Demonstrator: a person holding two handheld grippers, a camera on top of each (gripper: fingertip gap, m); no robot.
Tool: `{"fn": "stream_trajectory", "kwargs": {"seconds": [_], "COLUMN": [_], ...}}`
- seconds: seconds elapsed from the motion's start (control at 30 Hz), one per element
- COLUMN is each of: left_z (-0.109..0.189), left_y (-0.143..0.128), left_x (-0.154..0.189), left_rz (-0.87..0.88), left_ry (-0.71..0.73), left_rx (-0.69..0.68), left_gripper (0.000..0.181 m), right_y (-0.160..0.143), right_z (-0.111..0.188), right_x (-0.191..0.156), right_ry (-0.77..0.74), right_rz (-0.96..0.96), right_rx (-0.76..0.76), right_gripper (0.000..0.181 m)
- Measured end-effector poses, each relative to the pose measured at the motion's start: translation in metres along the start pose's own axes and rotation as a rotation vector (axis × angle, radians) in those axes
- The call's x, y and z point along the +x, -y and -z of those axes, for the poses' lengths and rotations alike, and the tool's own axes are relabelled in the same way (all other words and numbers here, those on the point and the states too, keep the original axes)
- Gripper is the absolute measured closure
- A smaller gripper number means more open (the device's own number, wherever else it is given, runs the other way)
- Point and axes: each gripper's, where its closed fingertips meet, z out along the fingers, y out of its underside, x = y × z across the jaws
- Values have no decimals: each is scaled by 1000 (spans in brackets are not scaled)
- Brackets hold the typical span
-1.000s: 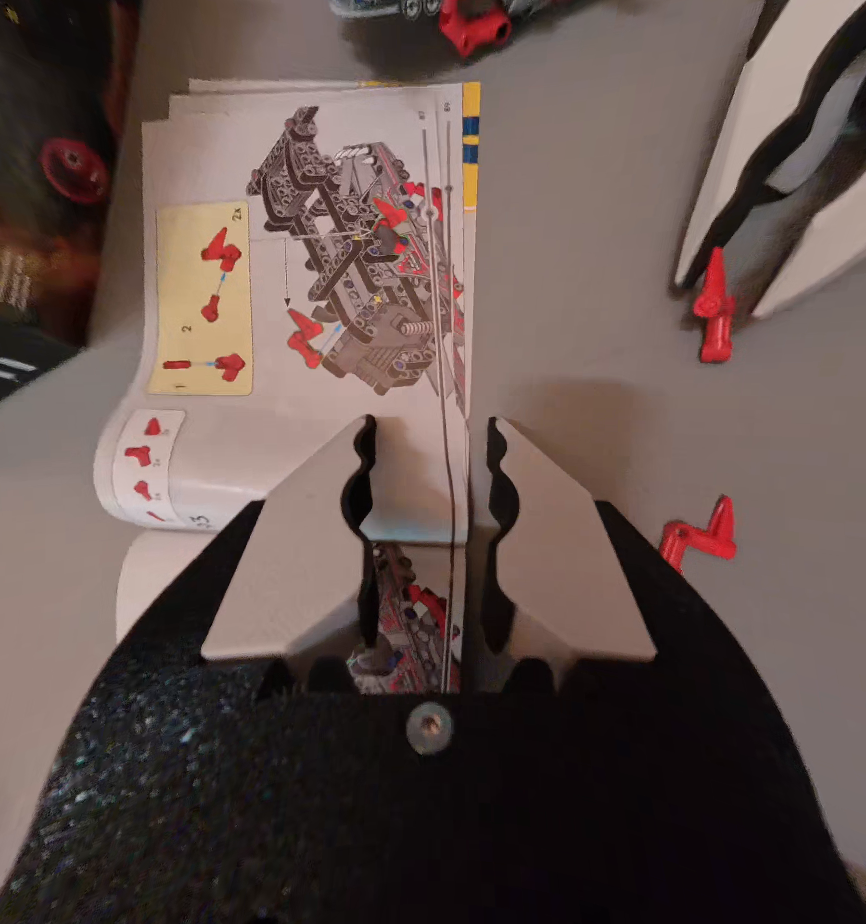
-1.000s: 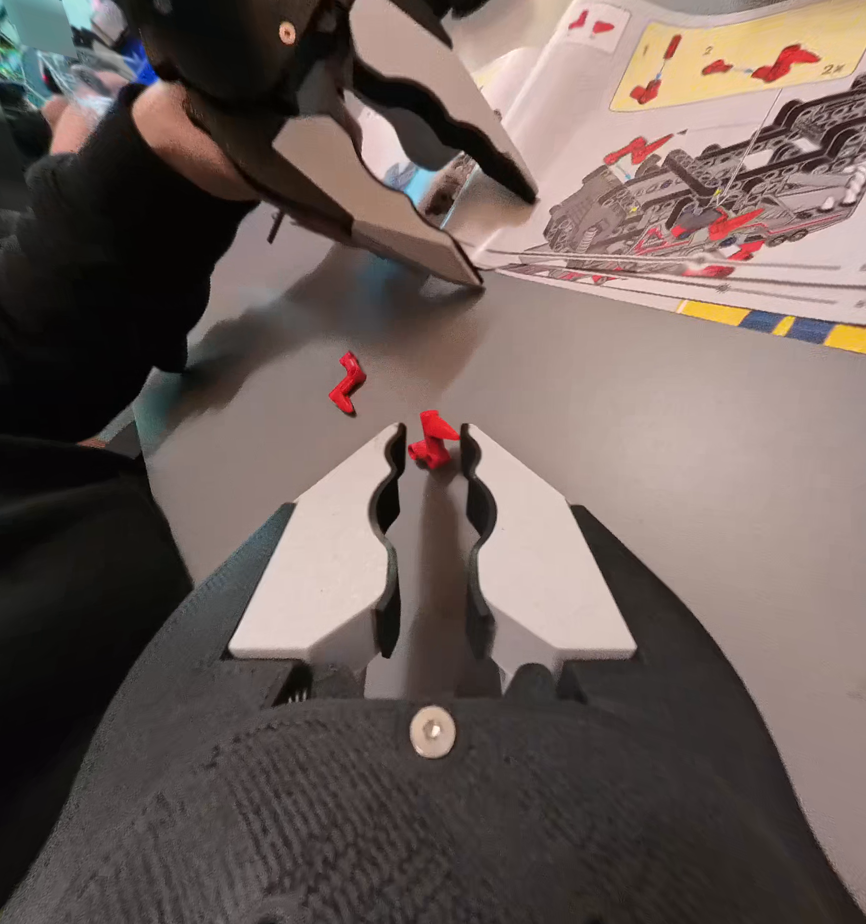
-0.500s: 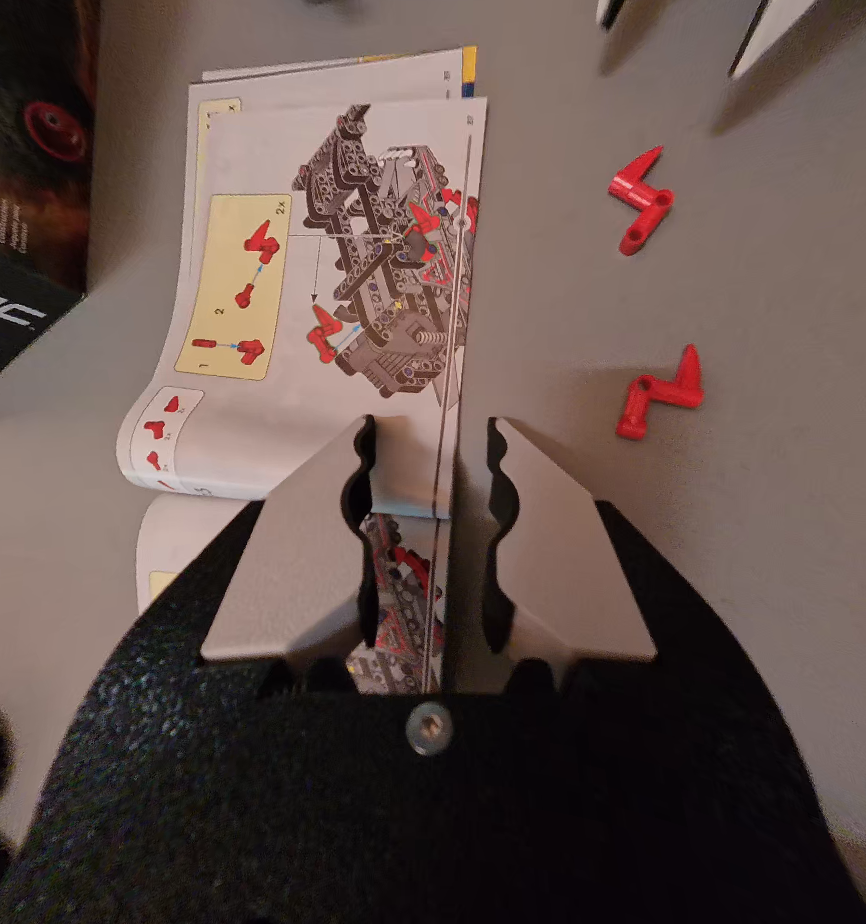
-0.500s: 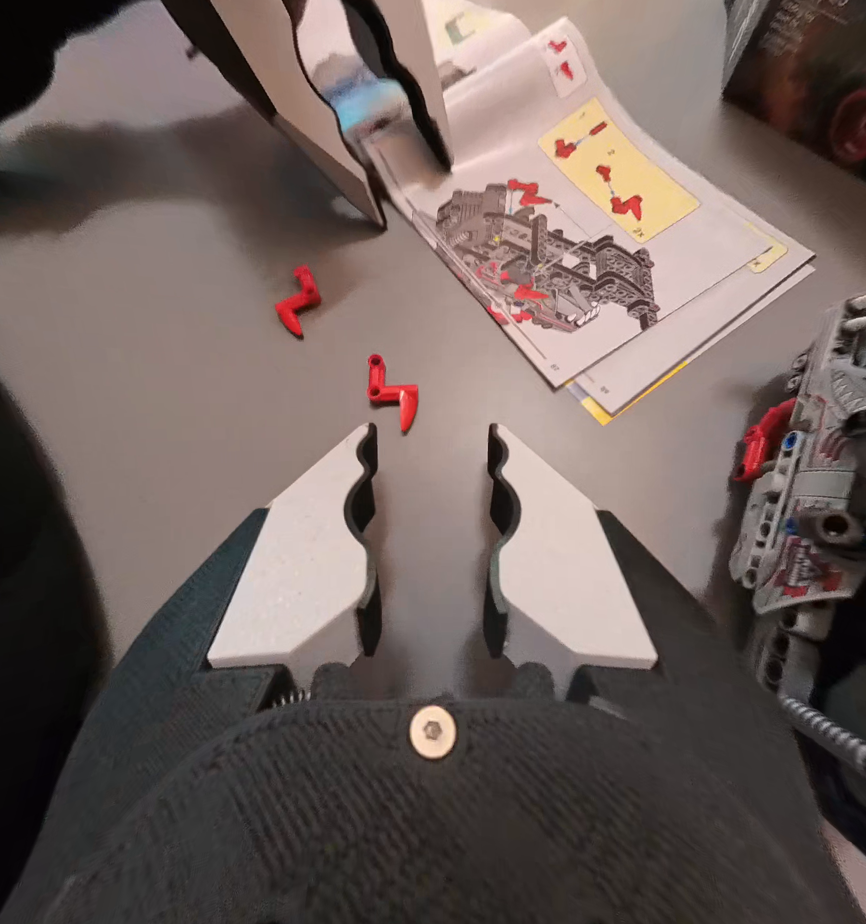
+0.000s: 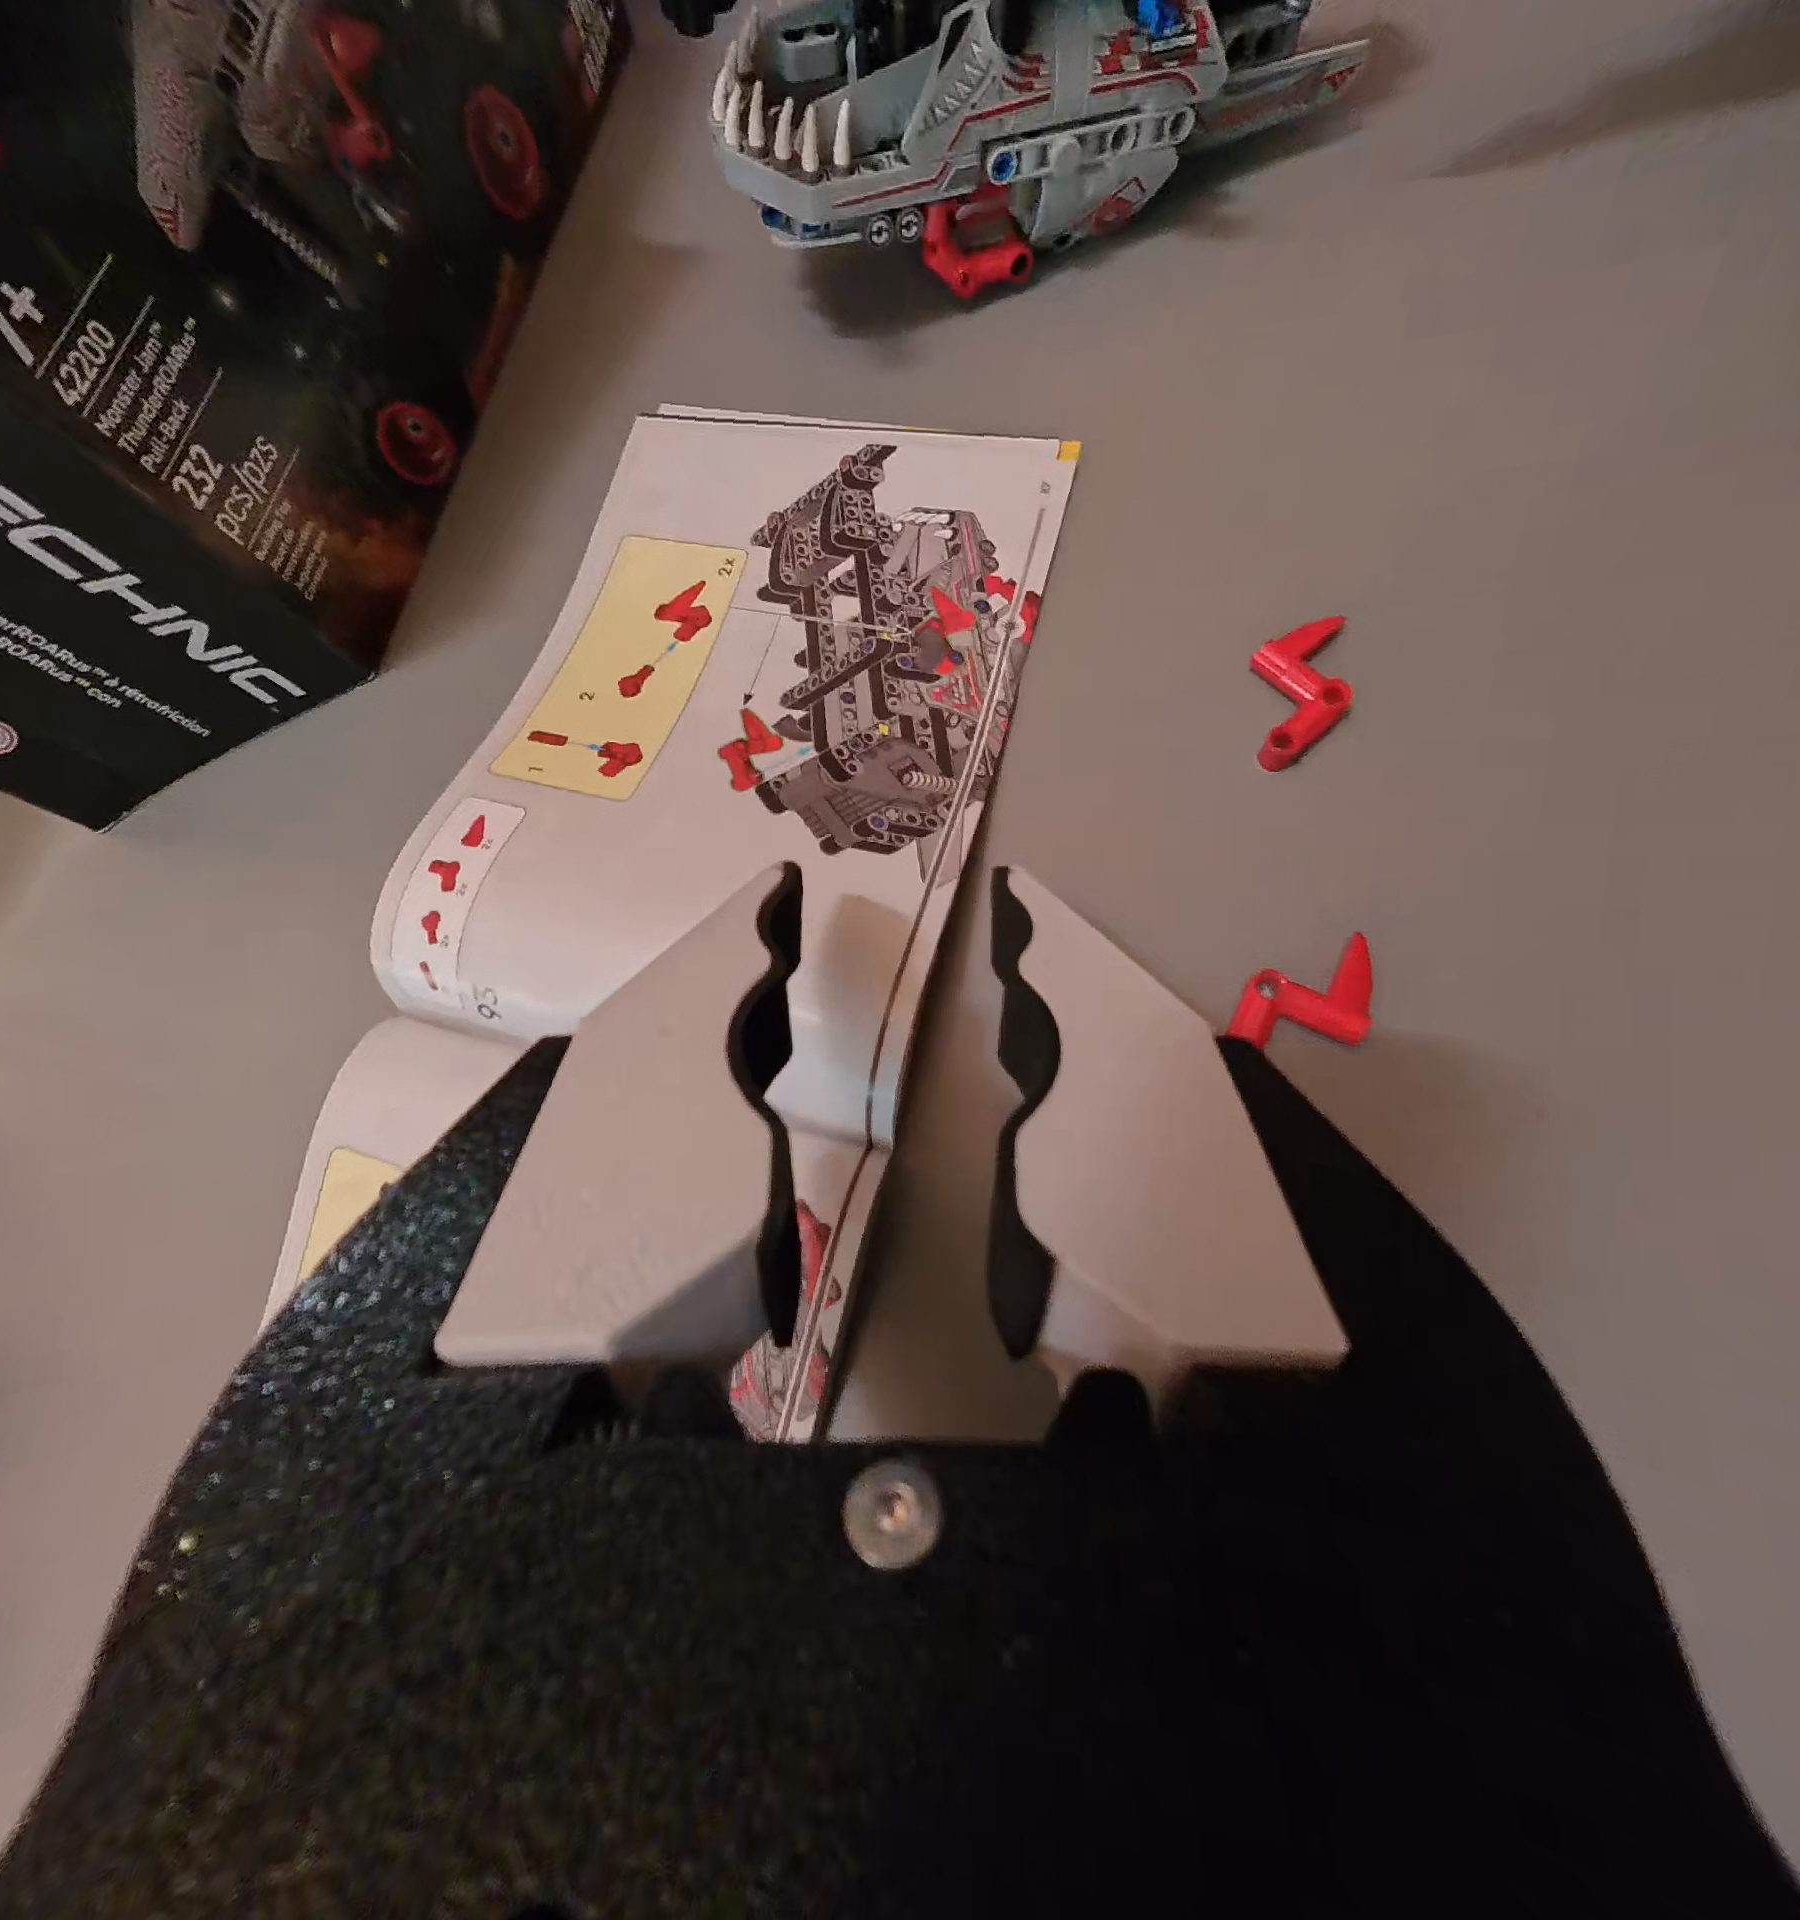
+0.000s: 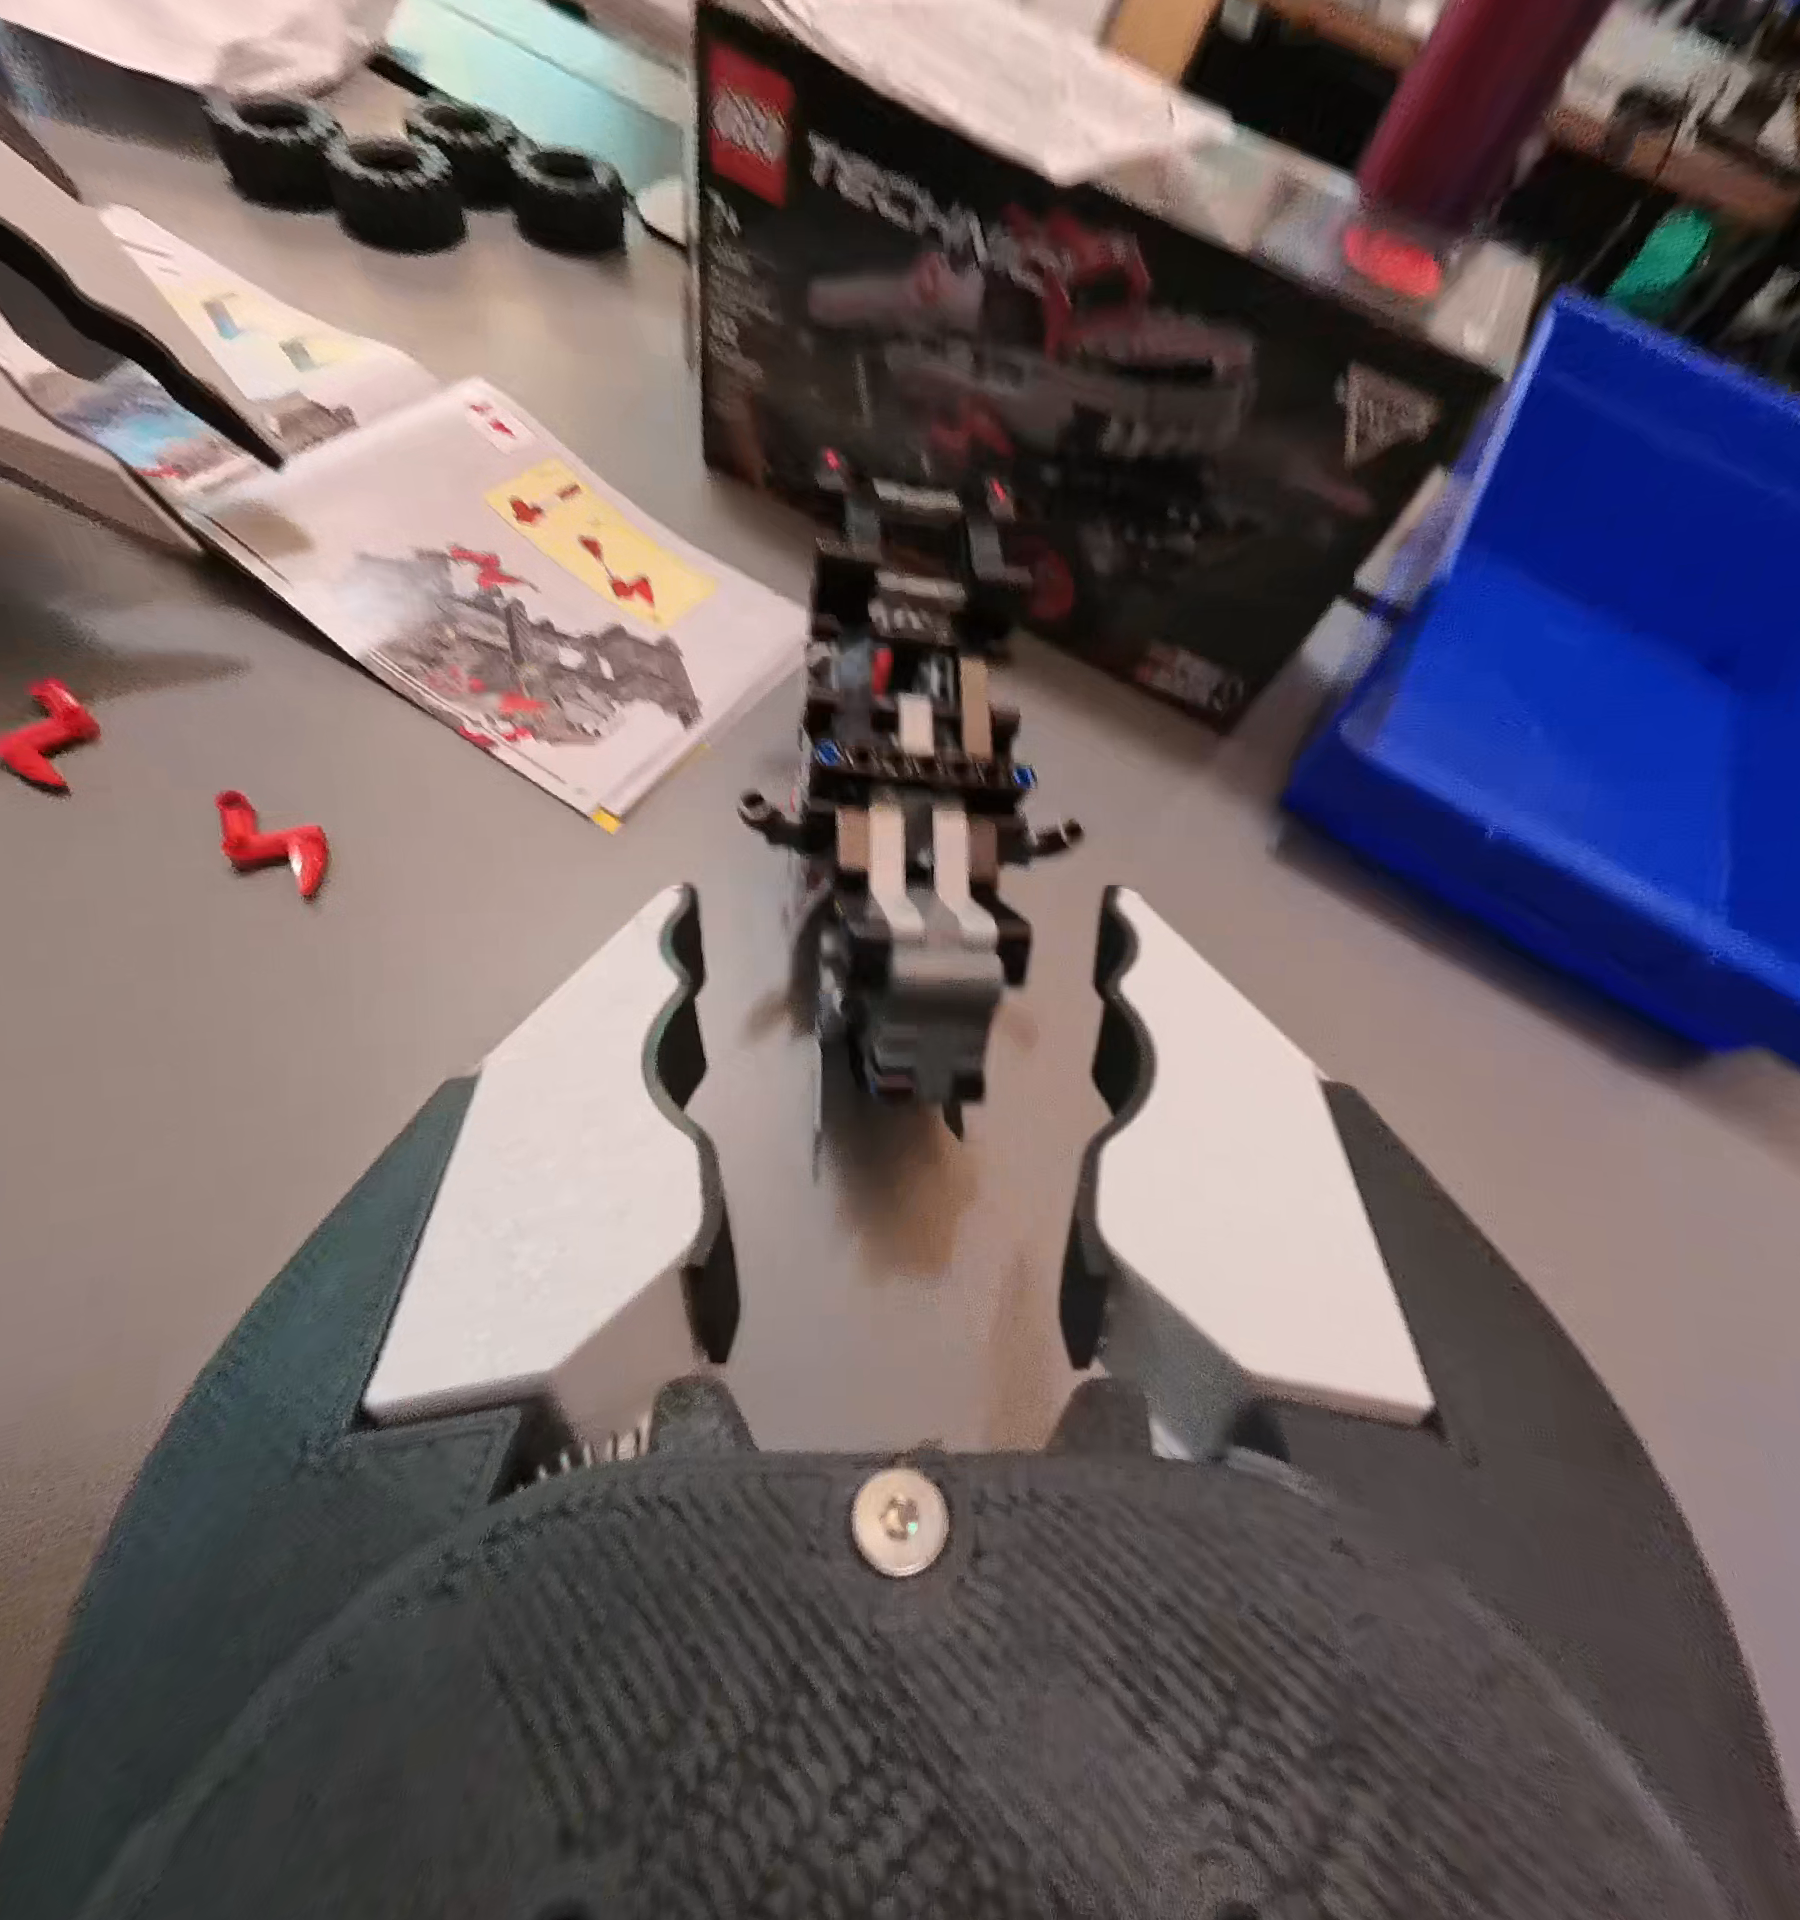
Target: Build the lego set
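Note:
The partly built grey, black and red lego model (image 6: 911,831) stands on the grey table, also at the top of the left wrist view (image 5: 989,135). My right gripper (image 6: 896,904) is wide open, its jaws on either side of the model's near end, not touching. Two red zigzag pieces (image 5: 1296,691) (image 5: 1311,997) lie loose on the table; they also show in the right wrist view (image 6: 44,732) (image 6: 272,842). My left gripper (image 5: 896,883) is open and empty above the open instruction booklet (image 5: 667,748), and shows in the right wrist view (image 6: 85,343).
The dark lego box (image 5: 148,416) stands left of the booklet, behind the model in the right wrist view (image 6: 1031,343). A blue bin (image 6: 1602,675) sits at the right. Several black tyres (image 6: 408,177) lie at the far left. Some 25 centimetres of space lies between my two pairs of fingers.
My right gripper has let go of a red piece, opened wide and swung right to the model. My left gripper has pulled back, so the box and model come into view.

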Motion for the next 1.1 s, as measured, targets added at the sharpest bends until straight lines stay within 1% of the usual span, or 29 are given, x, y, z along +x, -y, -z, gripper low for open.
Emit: {"fn": "stream_trajectory", "kwargs": {"seconds": [0.07, 0.13, 0.23, 0.33, 0.43, 0.5, 0.6, 0.67, 0.8, 0.93, 1.1], "left_z": [-1, 0, 0, 1, 1, -1, -7, -11, -17, -22, -26], "left_y": [-1, -1, -4, -11, -15, -14, -10, -5, 8, 25, 38], "left_x": [-1, -2, -3, -6, -8, -9, -11, -12, -16, -20, -23], "left_rz": [9, 12, 24, 48, 57, 63, 56, 31, -19, -29, -72], "left_ry": [13, 26, 40, 52, 56, 54, 37, 23, -1, -36, -58], "left_rx": [-1, 17, 25, 6, -4, 0, 5, 2, 22, 81, 108], "left_gripper": [148, 150, 152, 152, 153, 153, 154, 154, 154, 154, 154], "right_y": [-18, -30, -37, -39, -48, -52, -55, -55, -67, -67, -66], "right_z": [1, -2, -14, -25, -35, -41, -46, -48, -54, -63, -72], "right_x": [9, 12, 6, 2, 3, 8, 1, 1, 9, 24, 35], "right_ry": [1, 20, 111, 168, 181, 169, 257, 286, 290, 229, 175], "right_rz": [-35, -80, -153, -127, -64, -7, 8, 54, 123, 113, 122], "right_rx": [-26, -18, 14, 28, -4, -11, -21, -18, -95, -99, -110], "right_gripper": [96, 94, 93, 101, 108, 115, 128, 135, 134, 126, 119]}}
